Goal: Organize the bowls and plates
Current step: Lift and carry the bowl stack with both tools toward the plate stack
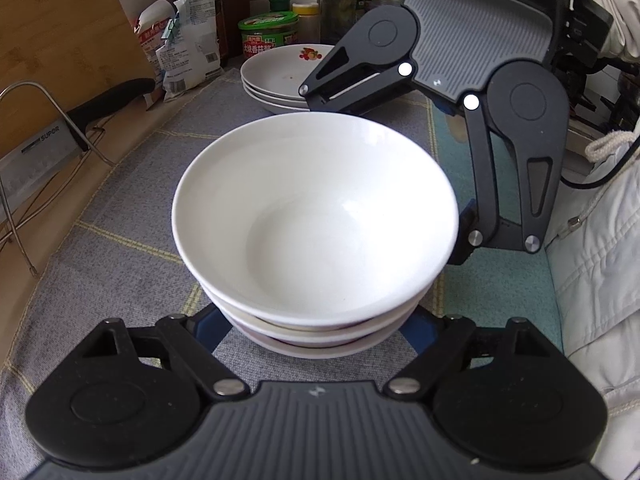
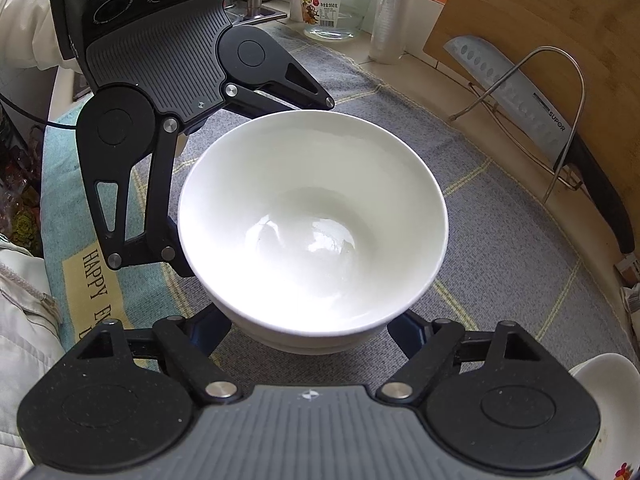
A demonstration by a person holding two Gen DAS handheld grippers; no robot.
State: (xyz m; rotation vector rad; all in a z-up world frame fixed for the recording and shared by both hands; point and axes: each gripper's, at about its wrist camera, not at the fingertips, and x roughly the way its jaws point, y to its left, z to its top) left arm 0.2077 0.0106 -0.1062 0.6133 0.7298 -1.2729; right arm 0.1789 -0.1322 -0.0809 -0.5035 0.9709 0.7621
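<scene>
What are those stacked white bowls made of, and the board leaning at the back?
The stacked white bowls look like glazed ceramic or porcelain: smooth, glossy, with bright window reflections inside; melamine cannot be ruled out. The leaning board looks like bamboo or wood: tan, matte, with visible grain strips.

From my feed the top bowl (image 1: pixel 316 216) is plain glossy white. It sits on a grey cloth (image 1: pixel 132 184) with pale yellow grid lines, plus a teal edge. Back plate (image 1: pixel 280 68) is white with a little red fruit print.
</scene>
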